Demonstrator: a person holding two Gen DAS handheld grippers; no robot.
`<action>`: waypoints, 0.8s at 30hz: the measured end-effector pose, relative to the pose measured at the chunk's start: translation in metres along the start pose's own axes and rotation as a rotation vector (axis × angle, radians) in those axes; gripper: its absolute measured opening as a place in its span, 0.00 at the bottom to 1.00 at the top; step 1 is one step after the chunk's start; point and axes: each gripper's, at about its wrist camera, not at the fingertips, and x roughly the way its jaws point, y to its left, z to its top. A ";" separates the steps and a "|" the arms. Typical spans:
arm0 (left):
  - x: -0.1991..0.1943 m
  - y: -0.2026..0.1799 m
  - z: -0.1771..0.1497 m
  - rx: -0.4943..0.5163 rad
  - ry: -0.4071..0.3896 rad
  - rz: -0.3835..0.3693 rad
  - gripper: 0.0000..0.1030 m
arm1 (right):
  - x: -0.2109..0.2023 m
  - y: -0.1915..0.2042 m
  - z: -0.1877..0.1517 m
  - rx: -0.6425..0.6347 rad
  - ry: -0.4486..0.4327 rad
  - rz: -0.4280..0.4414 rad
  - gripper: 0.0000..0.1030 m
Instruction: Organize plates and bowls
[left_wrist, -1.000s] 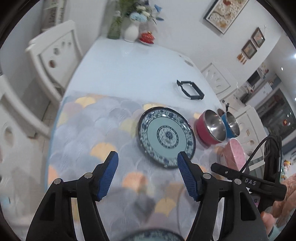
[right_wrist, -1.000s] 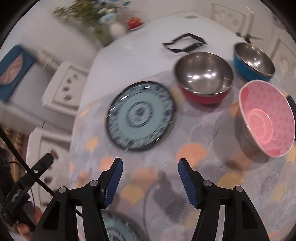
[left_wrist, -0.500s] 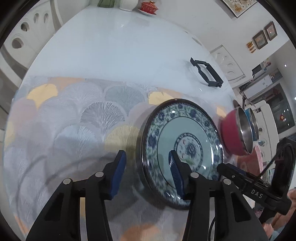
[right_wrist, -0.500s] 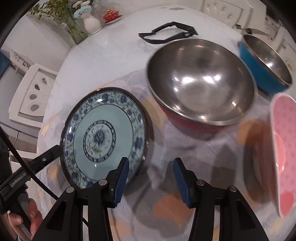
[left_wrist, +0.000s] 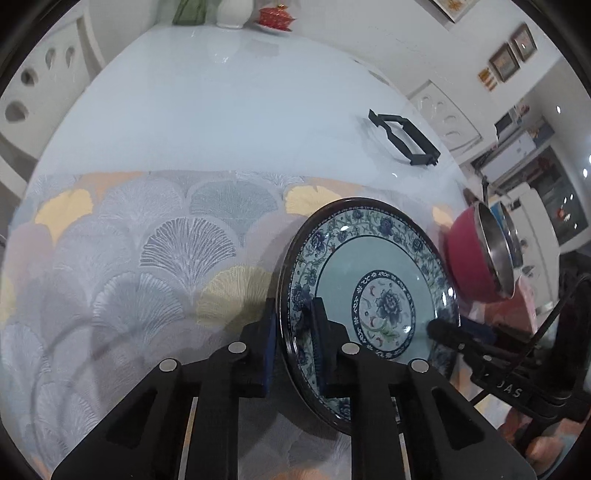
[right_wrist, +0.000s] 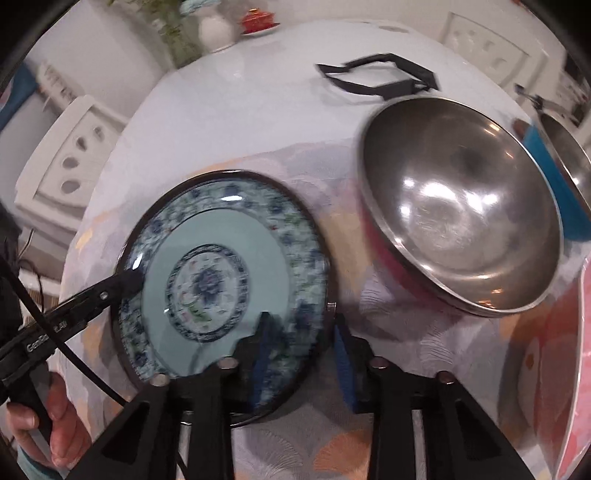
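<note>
A blue-and-white floral plate (left_wrist: 373, 291) lies on the patterned mat. My left gripper (left_wrist: 293, 343) is shut on its left rim, one finger above and one below. My right gripper (right_wrist: 301, 354) straddles the plate's opposite rim (right_wrist: 221, 273), jaws narrowed around it with a small gap still showing. A red steel-lined bowl (right_wrist: 461, 206) stands just right of the plate, a blue bowl (right_wrist: 565, 173) behind it, and a pink bowl (right_wrist: 576, 369) at the right edge.
A black frame-shaped object (left_wrist: 404, 138) lies on the bare table behind the mat. A white vase (right_wrist: 216, 31) and a red dish (right_wrist: 256, 22) stand at the table's far end. White chairs (right_wrist: 66, 158) surround the table.
Both grippers came down and forward to the plate from opposite sides and narrowed their jaws. The left one has closed on the plate's rim; the right one now straddles the other rim.
</note>
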 end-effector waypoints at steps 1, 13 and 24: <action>-0.003 0.000 -0.003 0.003 -0.003 -0.002 0.13 | -0.002 0.001 -0.001 -0.011 -0.003 0.001 0.29; -0.092 -0.005 -0.051 -0.022 -0.104 0.046 0.13 | -0.058 0.028 -0.037 -0.091 -0.044 0.078 0.29; -0.193 -0.027 -0.125 -0.082 -0.227 0.098 0.14 | -0.147 0.058 -0.096 -0.203 -0.161 0.153 0.29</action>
